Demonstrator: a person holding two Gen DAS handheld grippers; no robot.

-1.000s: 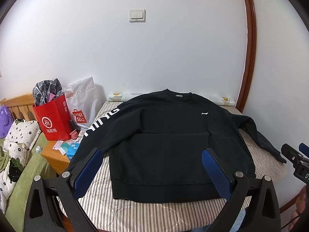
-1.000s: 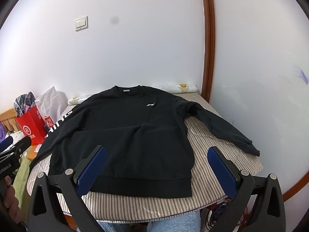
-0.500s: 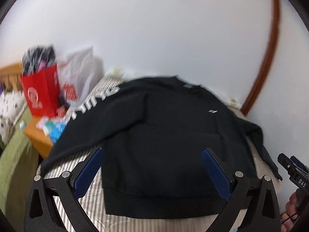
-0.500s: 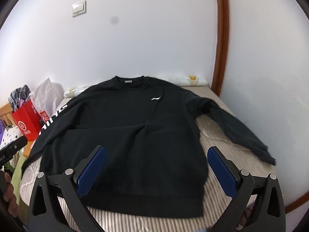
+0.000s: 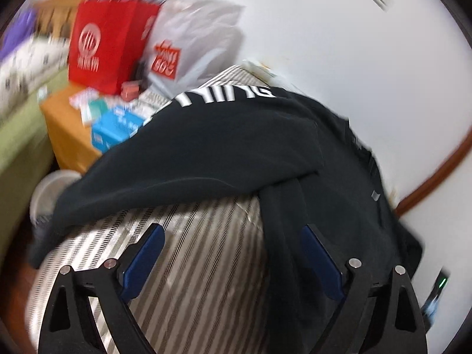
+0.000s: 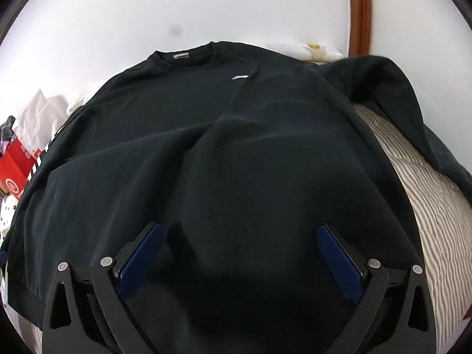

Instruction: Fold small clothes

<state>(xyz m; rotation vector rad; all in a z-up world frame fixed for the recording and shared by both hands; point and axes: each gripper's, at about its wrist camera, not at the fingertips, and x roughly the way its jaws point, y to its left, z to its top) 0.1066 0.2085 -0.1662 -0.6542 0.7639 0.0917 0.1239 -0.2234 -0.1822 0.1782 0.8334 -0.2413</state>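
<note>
Left wrist view, blurred: left gripper [image 5: 231, 261], blue-padded fingers spread wide, empty, above the grey-and-white striped quilted mattress [image 5: 206, 265]; black long-sleeved sweatshirt [image 5: 236, 147] flat there, lettered sleeve toward a red paper bag [image 5: 103, 44].

Right wrist view: right gripper [image 6: 240, 261], fingers likewise apart, holding nothing, low over the sweatshirt [image 6: 236, 147] body; other sleeve draped at mattress [image 6: 427, 191] edge.

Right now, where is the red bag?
In the left wrist view the red bag is at the upper left, standing on the orange nightstand beside the white plastic bag, past the black sweatshirt.
</note>
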